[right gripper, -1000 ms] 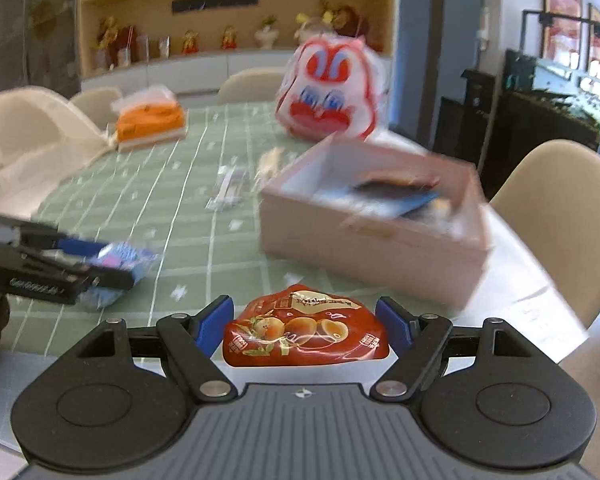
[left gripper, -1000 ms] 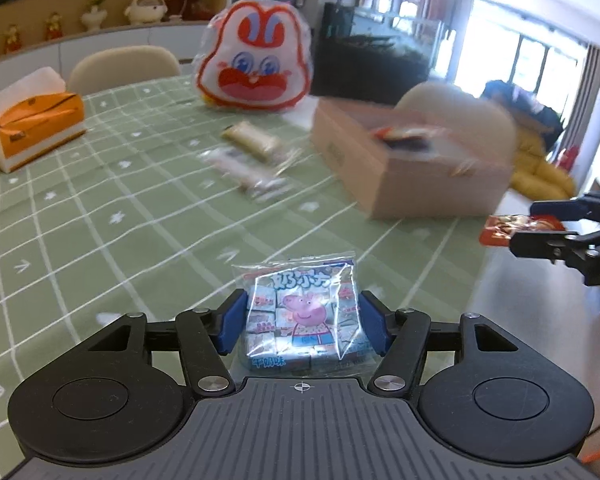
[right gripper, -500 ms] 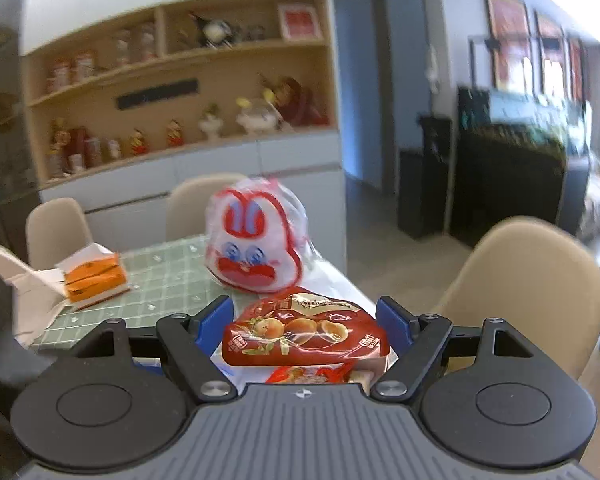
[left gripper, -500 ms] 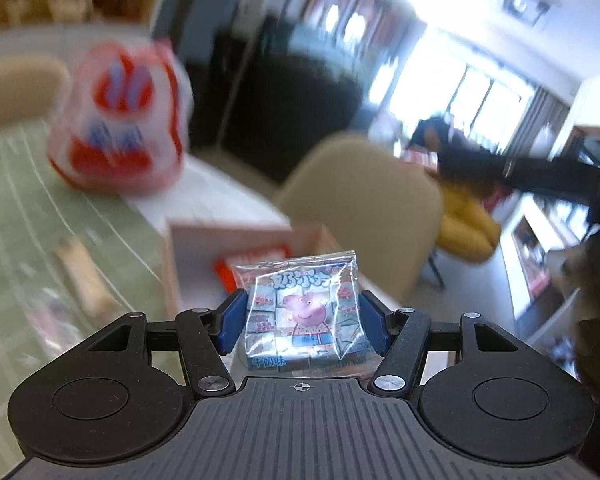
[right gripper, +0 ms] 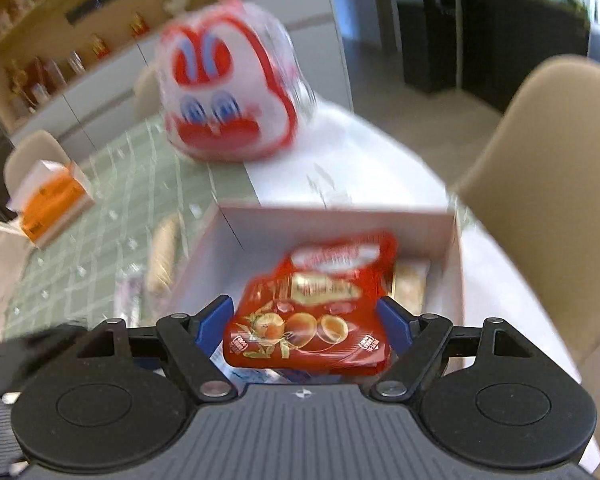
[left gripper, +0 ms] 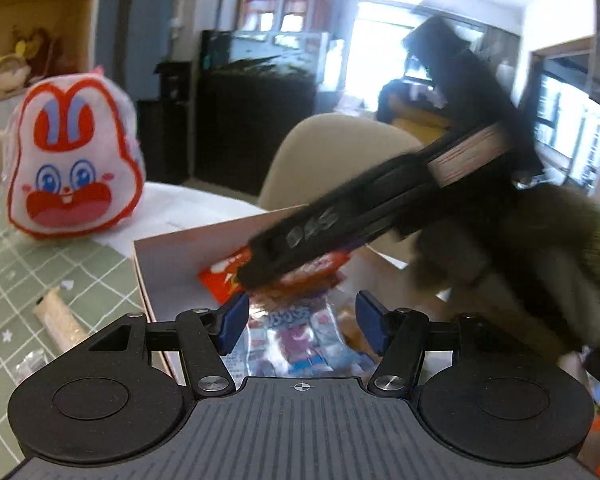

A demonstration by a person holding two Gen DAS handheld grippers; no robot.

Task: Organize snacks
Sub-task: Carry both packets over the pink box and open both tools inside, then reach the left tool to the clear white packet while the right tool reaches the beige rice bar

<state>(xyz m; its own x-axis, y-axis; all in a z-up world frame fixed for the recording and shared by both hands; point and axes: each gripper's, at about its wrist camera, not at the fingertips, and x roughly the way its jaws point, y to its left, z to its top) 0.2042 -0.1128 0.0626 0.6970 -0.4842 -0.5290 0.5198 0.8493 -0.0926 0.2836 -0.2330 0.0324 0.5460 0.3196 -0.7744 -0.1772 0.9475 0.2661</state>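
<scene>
- Snacks, left wrist view: a clear pig packet lies between the blue fingers of the left gripper, low over the open box.
- The left jaws stand wide apart, with a gap on each side of the packet; it looks loose, though the blur leaves it unclear whether either pad touches it.
- The right gripper reaches in from the right as a dark blurred bar, its tip over the box, with a red packet at its end.
- An orange packet lies inside the box against the far wall.
- On the green cloth left of the box lie a pale wrapped bar and a clear wrapper; a rabbit bag stands further back, and a beige chair is behind the box.
- Right wrist view: the right gripper holds the red packet, printed with fruit, over the box; the jaws are closed on its two sides.
- Behind it in the box sit another red packet and a tan one, both blurred.
- Left of the box the bar lies on the cloth; the rabbit bag stands beyond, an orange tissue box is far left, and the chair is on the right.
</scene>
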